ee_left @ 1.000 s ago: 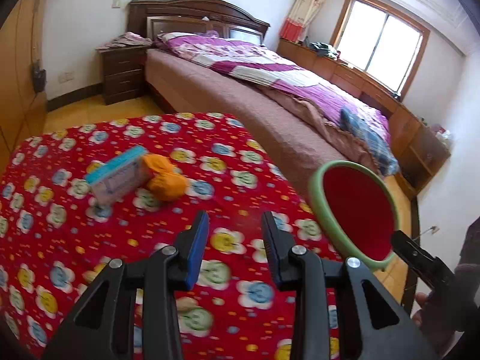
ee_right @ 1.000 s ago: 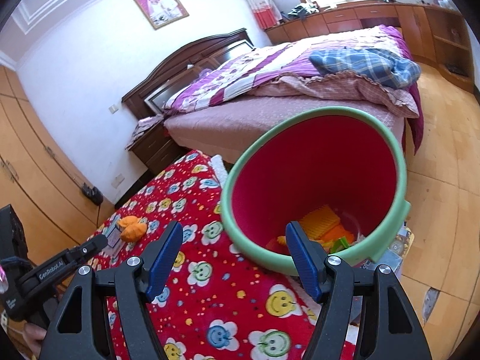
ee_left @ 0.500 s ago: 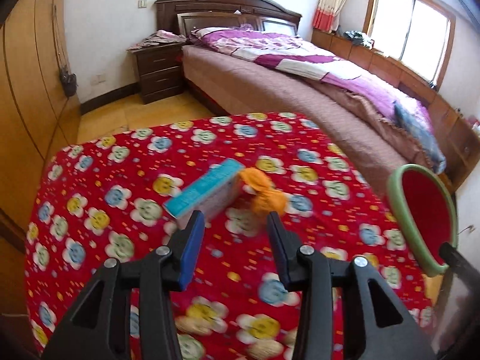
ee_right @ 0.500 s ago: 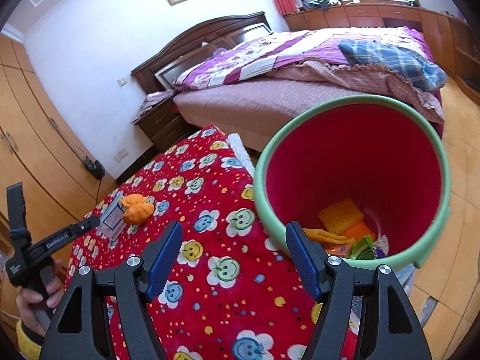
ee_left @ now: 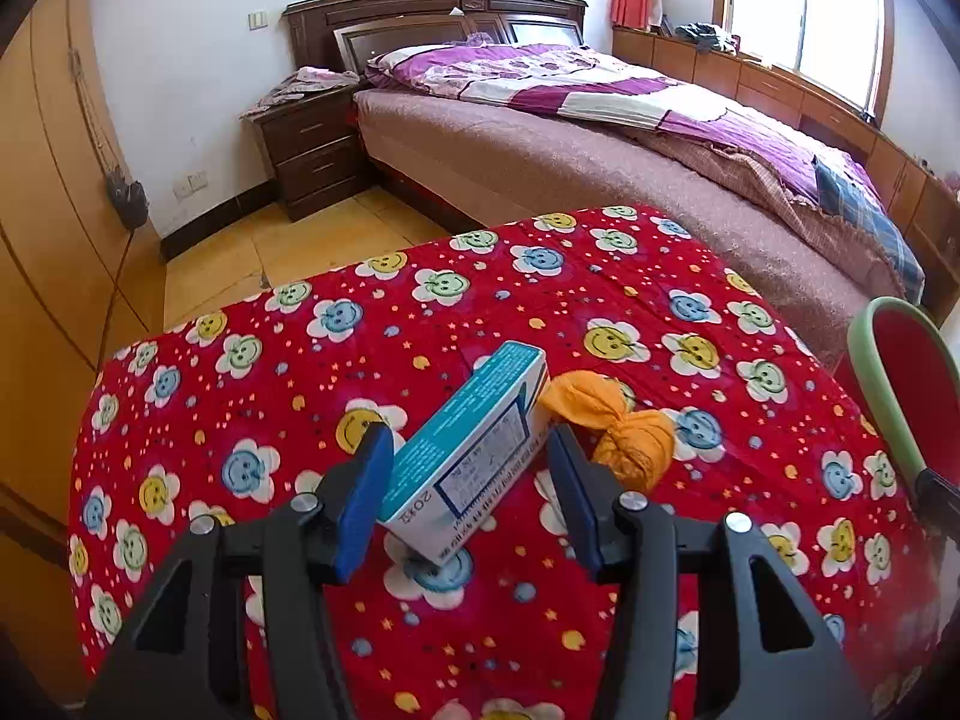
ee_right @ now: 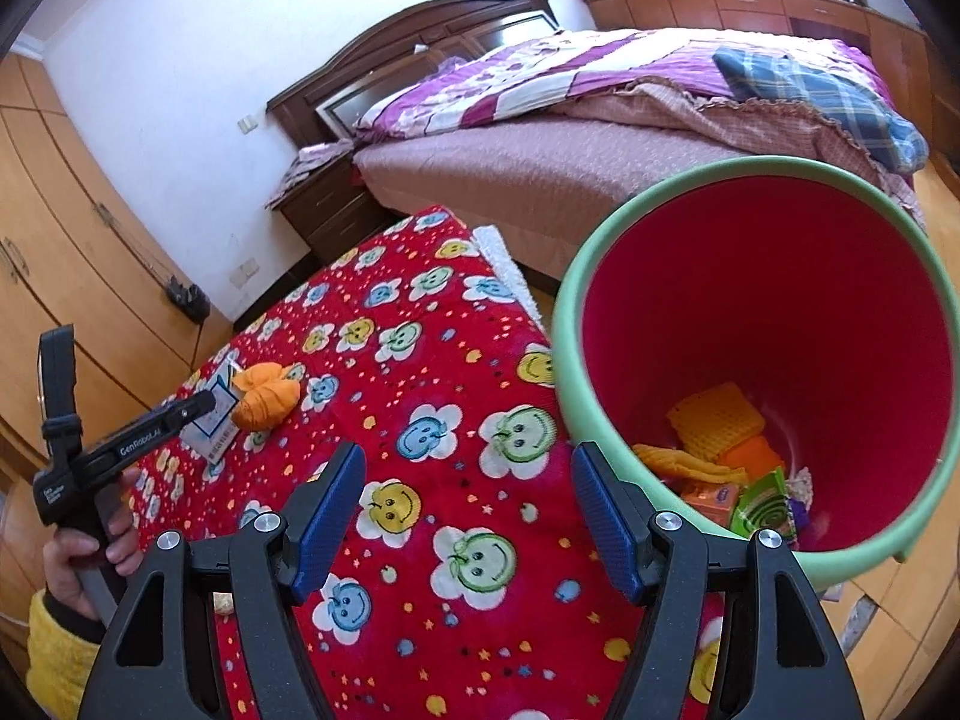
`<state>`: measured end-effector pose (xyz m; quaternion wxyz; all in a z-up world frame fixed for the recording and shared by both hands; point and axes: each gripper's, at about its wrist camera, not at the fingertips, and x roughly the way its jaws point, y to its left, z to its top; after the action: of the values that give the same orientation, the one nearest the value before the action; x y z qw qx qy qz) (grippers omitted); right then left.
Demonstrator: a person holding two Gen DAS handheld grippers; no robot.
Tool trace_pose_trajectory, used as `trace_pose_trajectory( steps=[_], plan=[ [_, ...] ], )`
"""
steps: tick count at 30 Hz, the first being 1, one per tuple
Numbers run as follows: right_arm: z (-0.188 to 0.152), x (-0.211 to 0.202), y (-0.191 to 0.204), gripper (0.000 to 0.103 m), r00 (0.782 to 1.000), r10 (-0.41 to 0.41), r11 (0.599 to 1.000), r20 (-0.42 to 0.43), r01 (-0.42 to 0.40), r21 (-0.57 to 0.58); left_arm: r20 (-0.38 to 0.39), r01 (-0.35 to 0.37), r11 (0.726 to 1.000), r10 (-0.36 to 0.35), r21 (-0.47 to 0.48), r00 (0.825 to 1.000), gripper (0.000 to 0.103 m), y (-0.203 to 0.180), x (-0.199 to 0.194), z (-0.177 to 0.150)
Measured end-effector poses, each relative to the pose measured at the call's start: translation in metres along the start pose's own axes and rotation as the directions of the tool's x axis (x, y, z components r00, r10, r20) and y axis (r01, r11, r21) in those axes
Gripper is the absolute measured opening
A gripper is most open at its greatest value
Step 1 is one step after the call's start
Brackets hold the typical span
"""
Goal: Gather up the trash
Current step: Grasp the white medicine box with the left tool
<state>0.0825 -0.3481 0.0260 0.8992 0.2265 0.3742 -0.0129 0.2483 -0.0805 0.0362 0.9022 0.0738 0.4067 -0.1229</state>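
Observation:
A teal and white carton (ee_left: 474, 450) lies on the red smiley tablecloth (ee_left: 300, 360), with a crumpled orange wad (ee_left: 618, 426) touching its right side. My left gripper (ee_left: 468, 498) is open, its blue pads on either side of the carton's near end. In the right wrist view the carton (ee_right: 213, 426) and orange wad (ee_right: 264, 399) lie at the left, with the left gripper (ee_right: 198, 405) over them. My right gripper (ee_right: 465, 516) is open and empty above the cloth, beside a green-rimmed red bin (ee_right: 750, 192) holding several pieces of trash.
The bin's rim (ee_left: 876, 384) shows at the table's right edge in the left wrist view. A bed (ee_left: 600, 138) and nightstand (ee_left: 312, 150) stand beyond the table, and wooden wardrobes (ee_right: 72, 240) line the left wall.
My left gripper has swung left and moved forward to the carton, which now sits between its open fingers. My right gripper drew back slightly, still open beside the bin.

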Motion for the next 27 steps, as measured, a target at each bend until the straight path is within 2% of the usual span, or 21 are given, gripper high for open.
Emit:
trace_pose_trajectory(
  steps=[4, 7, 14, 18, 21, 22, 24, 27],
  plan=[
    [-0.001, 0.008, 0.007, 0.072, 1.000, 0.006, 1.000, -0.015, -0.006, -0.015, -0.031, -0.024, 0.999, 0.023, -0.024, 0.999, 0.053, 0.010, 0.014, 0.003],
    [-0.002, 0.012, 0.010, 0.072, 1.000, 0.005, 1.000, -0.024, -0.006, -0.024, -0.070, -0.017, 0.998, 0.012, -0.064, 0.997, 0.053, 0.022, 0.027, 0.000],
    [-0.003, 0.018, 0.010, 0.073, 0.999, -0.003, 1.000, -0.038, 0.003, -0.022, -0.074, 0.079, 0.990, -0.088, -0.117, 0.993, 0.055, 0.033, 0.030, -0.003],
    [-0.004, 0.019, 0.013, 0.073, 0.999, -0.003, 1.000, -0.040, 0.002, -0.027, -0.085, 0.121, 0.988, -0.129, -0.097, 0.988, 0.059, 0.031, 0.028, -0.006],
    [-0.005, 0.021, 0.015, 0.072, 0.999, -0.003, 1.000, -0.046, 0.001, -0.031, -0.134, 0.146, 0.986, -0.155, -0.076, 0.979, 0.059, 0.026, 0.035, -0.012],
    [-0.006, 0.022, 0.015, 0.072, 0.999, -0.002, 0.999, -0.049, 0.000, -0.032, -0.146, 0.143, 0.987, -0.152, -0.069, 0.978, 0.059, 0.024, 0.037, -0.014],
    [-0.007, 0.023, 0.016, 0.072, 0.999, -0.001, 0.999, -0.053, -0.001, -0.033, -0.124, 0.105, 0.994, -0.108, -0.031, 0.986, 0.059, 0.018, 0.036, -0.015],
    [-0.007, 0.024, 0.017, 0.072, 0.998, -0.003, 0.999, -0.056, 0.001, -0.037, -0.121, 0.075, 0.997, -0.078, -0.035, 0.990, 0.059, 0.015, 0.039, -0.016]
  ],
)
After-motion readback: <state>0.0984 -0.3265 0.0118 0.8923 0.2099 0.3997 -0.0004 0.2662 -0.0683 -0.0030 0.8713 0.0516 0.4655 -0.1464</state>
